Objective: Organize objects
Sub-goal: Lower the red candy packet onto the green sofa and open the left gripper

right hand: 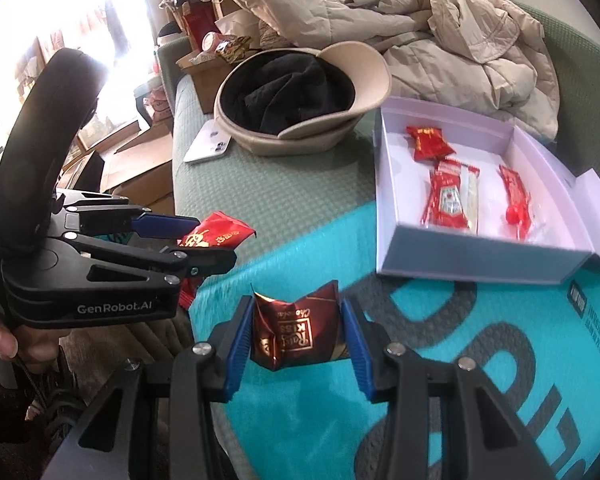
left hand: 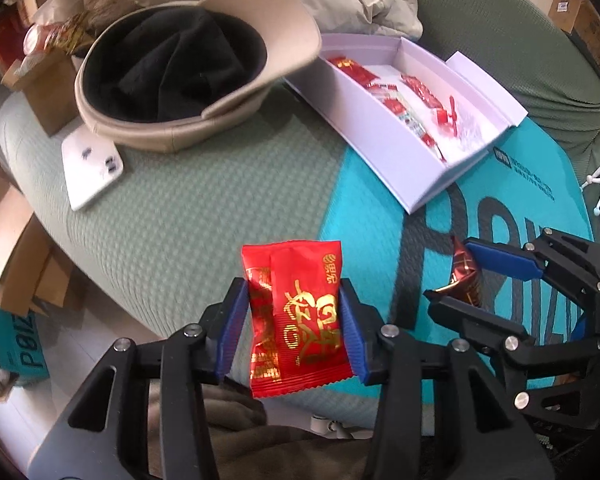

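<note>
Two tools, one snack each: left tool (left hand: 294,322) clamps a red gold-print packet (left hand: 296,320), long axis upright; right tool (right hand: 298,336) clamps a crumpled dark-red foil chocolate (right hand: 296,330). White box (right hand: 480,256) beyond holds three red packets, long axes roughly parallel.

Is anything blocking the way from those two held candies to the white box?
Nothing visible. Only bare cushion and teal bag lie between the red packet, the brown candy and the white box; the hat sits off beside it.
</note>
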A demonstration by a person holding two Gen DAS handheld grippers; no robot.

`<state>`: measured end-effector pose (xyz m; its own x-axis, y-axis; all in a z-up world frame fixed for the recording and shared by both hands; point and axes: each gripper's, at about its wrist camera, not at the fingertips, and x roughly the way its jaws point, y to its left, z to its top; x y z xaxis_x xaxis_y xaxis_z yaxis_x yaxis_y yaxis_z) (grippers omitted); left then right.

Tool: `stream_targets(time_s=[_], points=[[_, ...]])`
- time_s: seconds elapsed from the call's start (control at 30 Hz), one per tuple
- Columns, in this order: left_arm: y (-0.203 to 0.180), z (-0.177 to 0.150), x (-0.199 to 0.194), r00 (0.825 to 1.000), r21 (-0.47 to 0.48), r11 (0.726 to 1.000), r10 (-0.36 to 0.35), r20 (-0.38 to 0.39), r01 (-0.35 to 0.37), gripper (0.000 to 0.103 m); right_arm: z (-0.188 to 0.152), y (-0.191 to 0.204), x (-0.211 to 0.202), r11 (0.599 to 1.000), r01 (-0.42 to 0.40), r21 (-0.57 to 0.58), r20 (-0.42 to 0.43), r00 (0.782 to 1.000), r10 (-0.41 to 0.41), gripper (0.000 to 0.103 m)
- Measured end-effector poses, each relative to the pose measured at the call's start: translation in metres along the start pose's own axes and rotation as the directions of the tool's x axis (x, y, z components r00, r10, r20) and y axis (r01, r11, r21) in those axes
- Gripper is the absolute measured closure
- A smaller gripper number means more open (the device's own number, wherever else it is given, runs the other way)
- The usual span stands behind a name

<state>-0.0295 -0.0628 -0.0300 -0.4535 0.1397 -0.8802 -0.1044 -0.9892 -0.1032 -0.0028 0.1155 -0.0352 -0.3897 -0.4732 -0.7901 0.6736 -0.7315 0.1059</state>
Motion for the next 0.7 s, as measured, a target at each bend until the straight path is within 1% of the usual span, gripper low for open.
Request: stream_targets(time_s=[0.07,0.17,0.27,0.4,0.47,0.6,0.7], points=[[0.003,0.01,-0.001,0.999,0.016,0.999,-0.033,0.011,0.033,0.06,0.008,0.0,0.002,1.0,0.005,0.005,0.004,1.0,-0.005,0.058],[0.005,0.023,-0.002,0.998,0.034,0.999,-0.043,0.034,0.042,0.063,0.02,-0.003,0.004,1.0,0.015,0.02,0.005,1.0,-0.015,0.058],[0.004,0.036,-0.002,0.998,0.049,0.997,-0.054,0.045,0.052,0.063,0.03,-0.008,0.004,0.999,0.035,0.029,0.013,0.999,-0.035,0.058],[-0.003,0.05,0.005,0.997,0.073,0.995,-0.066,0.045,0.063,0.063,0.038,-0.016,0.002,0.999,0.037,0.034,0.036,0.999,-0.038,0.058],[-0.007,0.057,0.013,0.997,0.079,0.995,-0.066,0.03,0.064,0.063,0.039,-0.021,0.002,0.998,0.04,0.04,0.04,0.998,-0.042,0.058],[-0.005,0.061,0.022,0.995,0.037,0.995,-0.097,0.016,0.096,0.063,0.033,-0.031,-0.002,0.997,0.027,0.077,0.048,0.998,-0.031,0.058],[0.0,0.057,0.033,0.995,0.0,0.995,-0.1,-0.026,0.1,0.062,0.027,-0.034,-0.001,0.996,0.029,0.09,0.048,0.998,-0.033,0.058]])
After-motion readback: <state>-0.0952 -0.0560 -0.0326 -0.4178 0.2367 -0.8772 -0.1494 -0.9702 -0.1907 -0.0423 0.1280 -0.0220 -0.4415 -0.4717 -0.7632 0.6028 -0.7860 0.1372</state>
